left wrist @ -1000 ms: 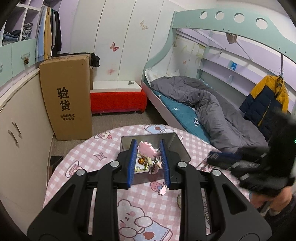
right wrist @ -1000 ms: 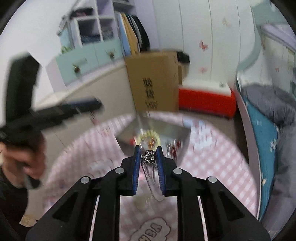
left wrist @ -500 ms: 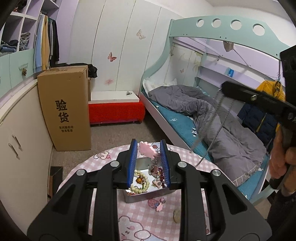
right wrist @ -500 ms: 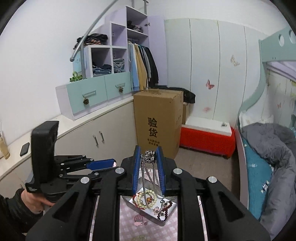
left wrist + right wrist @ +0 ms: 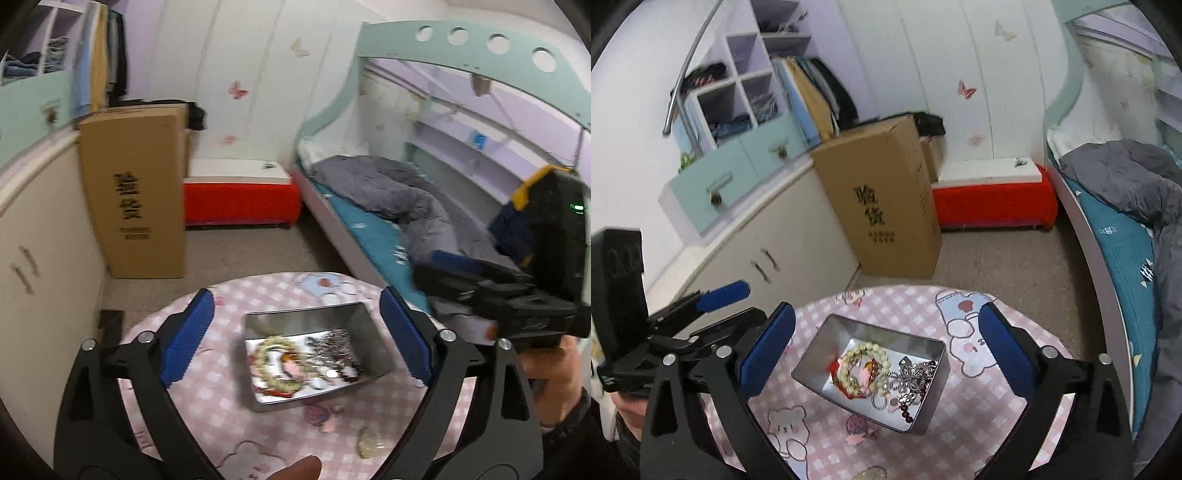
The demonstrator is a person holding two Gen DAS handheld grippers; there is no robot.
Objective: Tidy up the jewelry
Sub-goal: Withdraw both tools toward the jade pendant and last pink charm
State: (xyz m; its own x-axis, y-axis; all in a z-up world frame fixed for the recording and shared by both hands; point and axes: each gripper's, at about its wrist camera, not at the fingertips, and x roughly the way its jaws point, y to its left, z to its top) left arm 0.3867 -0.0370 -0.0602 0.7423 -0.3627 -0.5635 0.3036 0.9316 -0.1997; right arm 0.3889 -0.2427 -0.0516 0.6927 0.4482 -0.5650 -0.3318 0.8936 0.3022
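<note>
One metal tin point(image 5: 925, 413) sits mid counter point(image 5: 990, 417), w/ a jumble inside: one cream bead bracelet point(image 5: 864, 363), a silver chain point(image 5: 916, 373), dark beads, pink bits. Two loose pieces lie on the counter by its near edge: a pink charm point(image 5: 855, 437) and a pale lump point(image 5: 369, 446). Left hand-held gripper point(image 5: 295, 336) and right hand-held gripper point(image 5: 886, 347) both have jaws opening, wide, nothing in them.

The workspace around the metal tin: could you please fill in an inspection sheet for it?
Surface: round table, pink checked cloth.
Job's things: metal tin holds bead bracelet, silver chain and more.
Clutter: pink charm and pale piece lie outside tin.
Grippers: left gripper and right gripper both opening, nothing between jaws.
Cables: nothing seen.
Surroundings: cardboard box, red bench, bed.
</note>
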